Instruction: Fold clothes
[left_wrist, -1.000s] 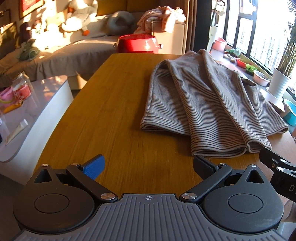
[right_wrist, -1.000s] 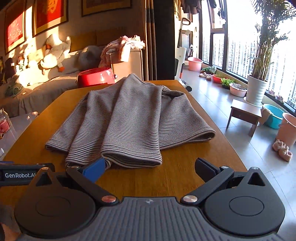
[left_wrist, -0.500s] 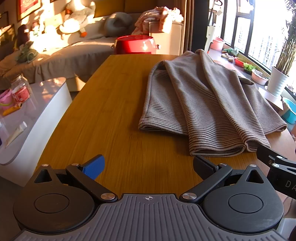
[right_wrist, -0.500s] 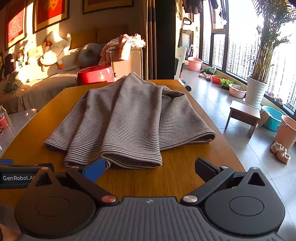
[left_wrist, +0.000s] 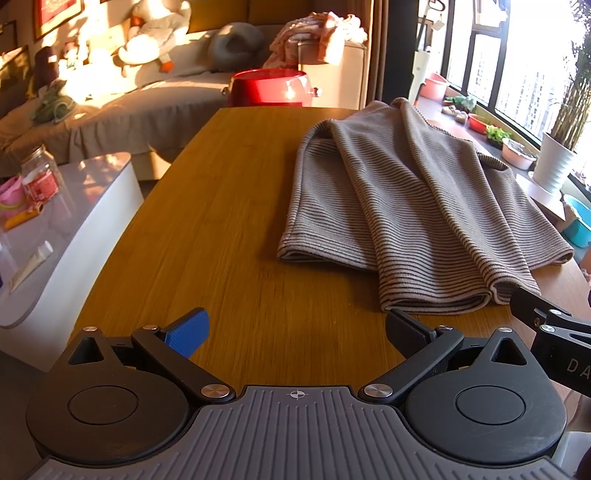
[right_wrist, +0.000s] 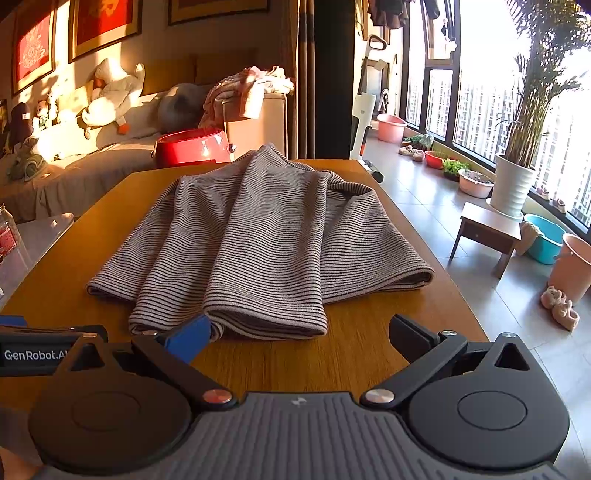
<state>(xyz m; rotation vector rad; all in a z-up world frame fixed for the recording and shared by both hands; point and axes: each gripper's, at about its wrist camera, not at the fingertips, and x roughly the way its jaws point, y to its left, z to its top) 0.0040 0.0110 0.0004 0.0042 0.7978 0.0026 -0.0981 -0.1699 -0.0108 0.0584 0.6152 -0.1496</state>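
We see a brown-and-tan striped knit garment (right_wrist: 255, 236) lying on the honey-coloured wooden bench (left_wrist: 221, 236), toward its window side, already doubled lengthwise: layers lap over one another into a long band with a raised central pleat, and the near hem (right_wrist: 266, 325) shows several stacked edges. Our left tongs (left_wrist: 295, 328) hover over bare wood beside the cloth, spread wide and holding nothing; their black finger (left_wrist: 406, 328) sits just short of the near hem. Our right tongs (right_wrist: 297, 332) face the hem squarely, likewise spread and empty, with the blue pad (right_wrist: 188, 338) right at the cloth's nearest corner, though we cannot tell if it touches. We judge the layout fits two stages: a lengthwise fold in place with a crosswise fold to follow, or a garment that is being laid out or adjusted. The uneven overlaps and the loose flap on the window side (right_wrist: 388, 266) suggest the fold is not tidy. Any grasp at the hem would need to catch all layers together, or the upper ones will slide off. A red round basin (left_wrist: 269, 88) stands beyond the far end, well apart.
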